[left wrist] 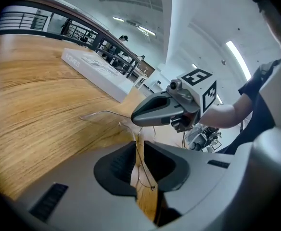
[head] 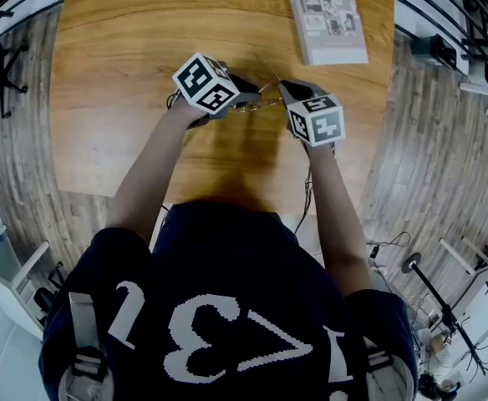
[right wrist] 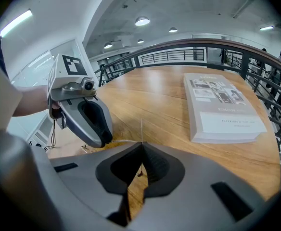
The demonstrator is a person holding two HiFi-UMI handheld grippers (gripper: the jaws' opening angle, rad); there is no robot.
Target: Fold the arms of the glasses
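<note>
Thin wire-rimmed glasses [head: 265, 101] hang just above the wooden table [head: 135, 48], between my two grippers. My left gripper [head: 248, 104] comes in from the left. In the left gripper view its jaws [left wrist: 139, 141] stand a little apart, with the wire frame [left wrist: 141, 170] running through the gap and wood showing beside it. One arm of the glasses [left wrist: 102, 112] sticks out to the left over the table. My right gripper [head: 284, 87] is shut on the glasses. In the right gripper view a thin wire [right wrist: 141, 129] rises straight from its closed jaws [right wrist: 141, 145].
A white book [head: 323, 15] lies flat on the table's far right part, also seen as a book [right wrist: 222, 107] in the right gripper view. The table ends at a railing behind it. Wooden floor with stands and cables surrounds the table.
</note>
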